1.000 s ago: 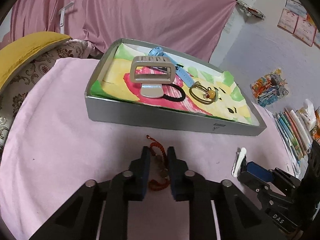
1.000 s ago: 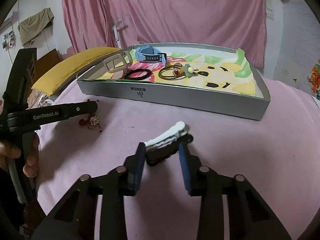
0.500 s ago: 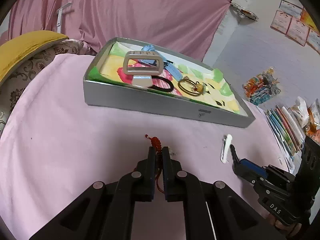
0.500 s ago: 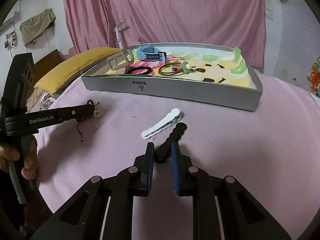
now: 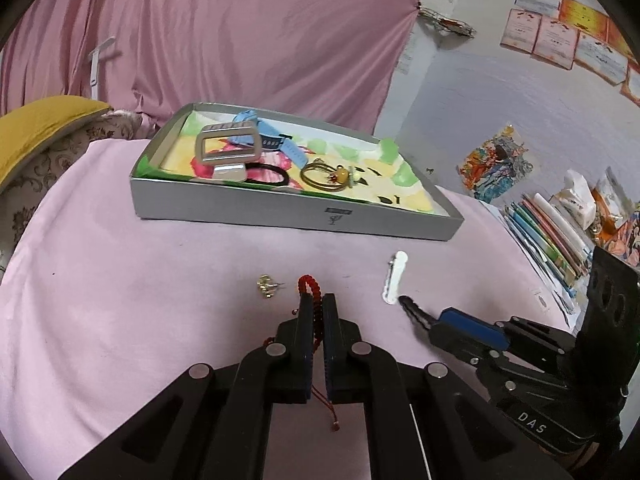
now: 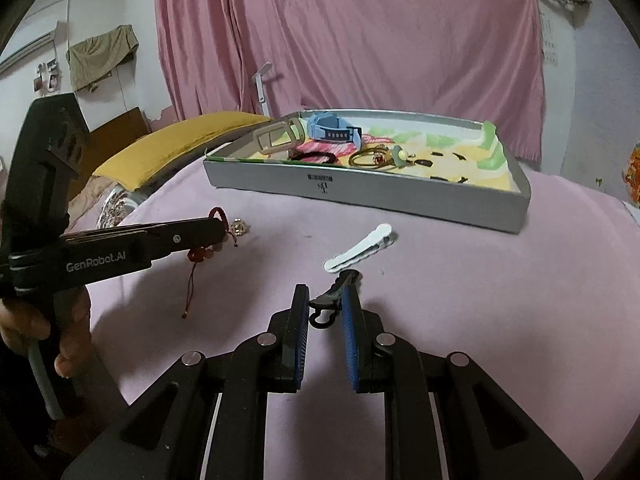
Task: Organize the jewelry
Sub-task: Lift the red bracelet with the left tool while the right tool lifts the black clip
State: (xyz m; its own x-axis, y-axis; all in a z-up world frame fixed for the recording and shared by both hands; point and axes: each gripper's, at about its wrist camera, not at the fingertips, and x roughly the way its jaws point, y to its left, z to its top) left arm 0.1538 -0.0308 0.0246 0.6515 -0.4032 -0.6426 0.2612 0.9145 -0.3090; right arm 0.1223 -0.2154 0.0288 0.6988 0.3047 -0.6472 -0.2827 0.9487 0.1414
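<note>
My left gripper [image 5: 316,300] is shut on a red beaded bracelet [image 5: 310,286] and holds it above the pink cloth; its cord hangs down [image 6: 191,280]. My right gripper [image 6: 326,300] is shut on a black hair clip [image 6: 334,296], also lifted; it shows in the left wrist view [image 5: 414,312]. A white hair clip [image 6: 358,252] lies on the cloth just ahead of it. A small gold ornament [image 5: 267,285] lies left of the bracelet. The grey box [image 5: 296,212] beyond holds a beige buckle [image 5: 228,148], blue watch [image 5: 260,136], black hair tie [image 5: 268,174] and gold ring [image 5: 324,174].
A yellow cushion [image 5: 36,128] lies at the far left. Books and packets [image 5: 556,232] lie on the floor to the right. A pink curtain [image 6: 360,48] hangs behind the box.
Both grippers closed on their items and lifted back from the cloth: the left took the red bracelet, the right took the black clip. The gold ornament came clear of the bracelet.
</note>
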